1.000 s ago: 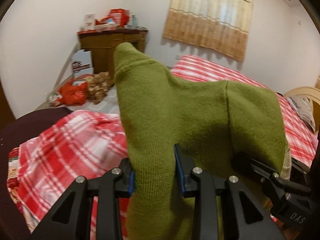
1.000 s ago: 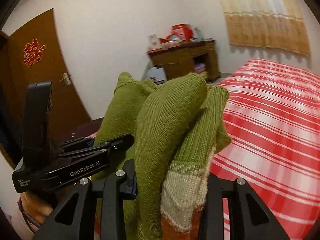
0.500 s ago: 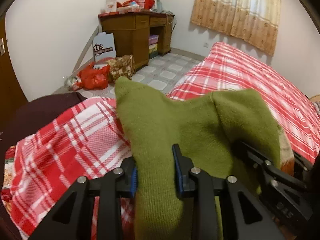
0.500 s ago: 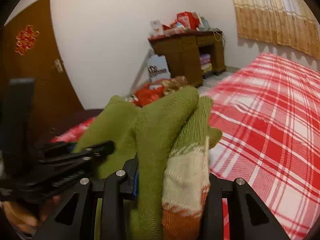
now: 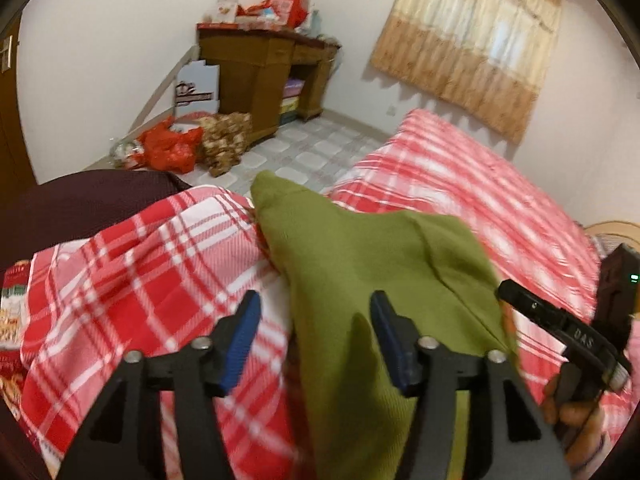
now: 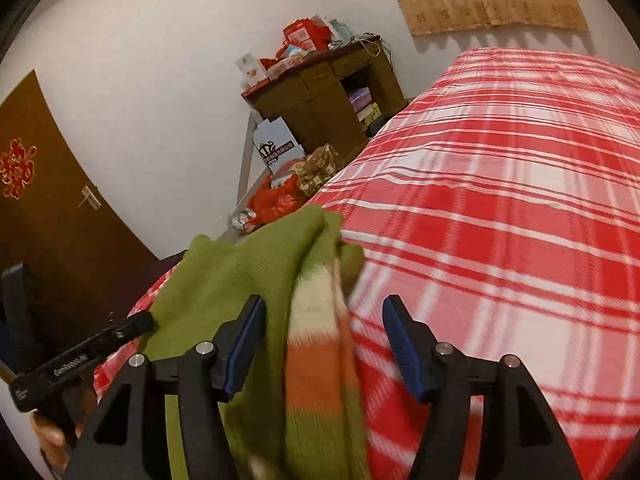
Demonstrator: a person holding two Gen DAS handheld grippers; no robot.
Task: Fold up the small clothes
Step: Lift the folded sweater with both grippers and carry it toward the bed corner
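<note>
The green knitted garment (image 5: 360,264) is lying bunched on the red plaid bedspread (image 5: 132,264), its striped cream and orange band (image 6: 320,344) facing the right gripper (image 6: 322,344). Both the left gripper (image 5: 314,338) and the right are gaping, having just been opening, with the knit lying loose between their blue pads (image 5: 240,336).

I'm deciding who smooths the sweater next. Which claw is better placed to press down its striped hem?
Probably the right claw: the sweater's striped hem lies between its open jaws, which have just been opening. The left claw is over plain green knit only.
</note>
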